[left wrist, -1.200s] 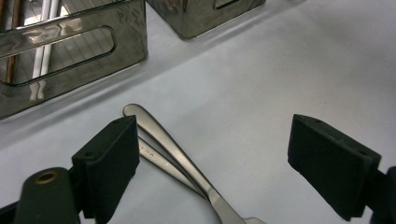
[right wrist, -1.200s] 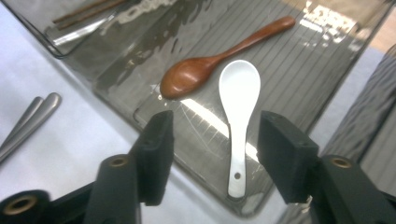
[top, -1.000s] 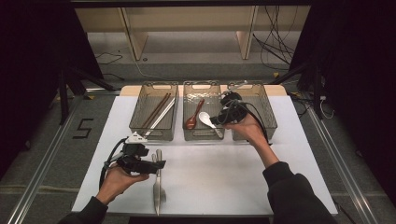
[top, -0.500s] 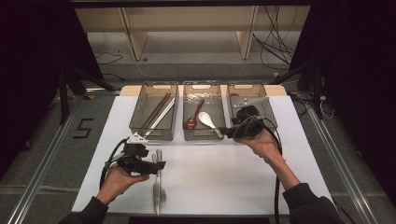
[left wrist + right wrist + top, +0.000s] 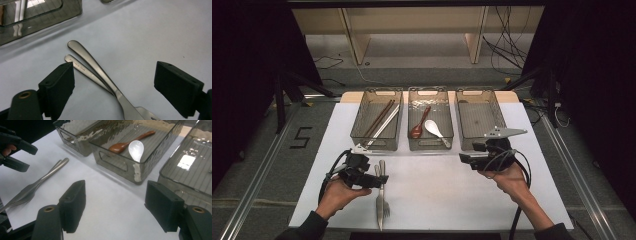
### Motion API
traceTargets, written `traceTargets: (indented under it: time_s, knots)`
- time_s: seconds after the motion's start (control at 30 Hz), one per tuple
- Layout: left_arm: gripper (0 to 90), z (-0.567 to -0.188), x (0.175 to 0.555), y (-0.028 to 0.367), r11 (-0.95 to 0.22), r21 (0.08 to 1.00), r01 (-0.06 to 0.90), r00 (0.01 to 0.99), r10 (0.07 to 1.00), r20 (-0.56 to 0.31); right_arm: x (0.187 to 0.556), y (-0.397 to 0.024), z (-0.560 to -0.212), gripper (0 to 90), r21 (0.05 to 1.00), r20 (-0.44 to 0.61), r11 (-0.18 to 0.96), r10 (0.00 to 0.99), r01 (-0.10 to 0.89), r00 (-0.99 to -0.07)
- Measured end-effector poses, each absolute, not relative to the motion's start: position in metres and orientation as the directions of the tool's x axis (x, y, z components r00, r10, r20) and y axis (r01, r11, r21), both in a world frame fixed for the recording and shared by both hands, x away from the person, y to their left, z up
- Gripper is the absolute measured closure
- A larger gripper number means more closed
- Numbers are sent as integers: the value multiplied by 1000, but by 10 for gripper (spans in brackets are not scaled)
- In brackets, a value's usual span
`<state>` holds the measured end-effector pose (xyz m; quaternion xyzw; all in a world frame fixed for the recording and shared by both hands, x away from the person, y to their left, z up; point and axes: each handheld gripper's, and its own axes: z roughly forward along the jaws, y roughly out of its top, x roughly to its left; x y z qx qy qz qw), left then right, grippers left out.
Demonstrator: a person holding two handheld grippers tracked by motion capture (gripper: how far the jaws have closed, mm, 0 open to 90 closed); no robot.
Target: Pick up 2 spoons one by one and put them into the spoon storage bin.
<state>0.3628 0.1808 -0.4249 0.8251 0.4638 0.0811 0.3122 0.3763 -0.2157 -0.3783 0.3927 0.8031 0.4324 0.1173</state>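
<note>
Two pieces of metal cutlery (image 5: 381, 192), at least one a fork, lie crossed on the white mat (image 5: 437, 200). My left gripper (image 5: 376, 181) hovers right at their handles. In the left gripper view the handles (image 5: 92, 66) lie between its open jaws (image 5: 113, 87) without touching the pads (image 5: 58, 86). My right gripper (image 5: 465, 159) is low over the mat in front of the empty right bin (image 5: 479, 117). Its jaws (image 5: 117, 207) have just been opening and stand wide with nothing between them. The right gripper view also takes in the cutlery (image 5: 42, 181) and the left gripper (image 5: 15, 147).
Three clear bins stand in a row at the mat's far edge. The left bin (image 5: 377, 120) holds chopsticks (image 5: 381, 120). The middle bin (image 5: 430, 117) holds a wooden spoon (image 5: 418, 125) and a white spoon (image 5: 434, 129). Cables trail from both grippers.
My right hand has drawn back from over the bins toward the near side and to the right, down to the mat in front of the right bin. The left hand has stayed put.
</note>
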Motion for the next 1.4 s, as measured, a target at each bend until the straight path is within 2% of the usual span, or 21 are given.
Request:
traceTargets:
  time_s: [0.67, 1.4]
  knots:
    - [161, -434, 365, 176, -410, 511, 755, 550, 821, -154, 329, -245, -393, 290, 836, 175, 221, 761, 503, -624]
    - [178, -445, 372, 170, -450, 425, 785, 548, 824, -140, 321, -248, -398, 268, 824, 172, 233, 766, 517, -619]
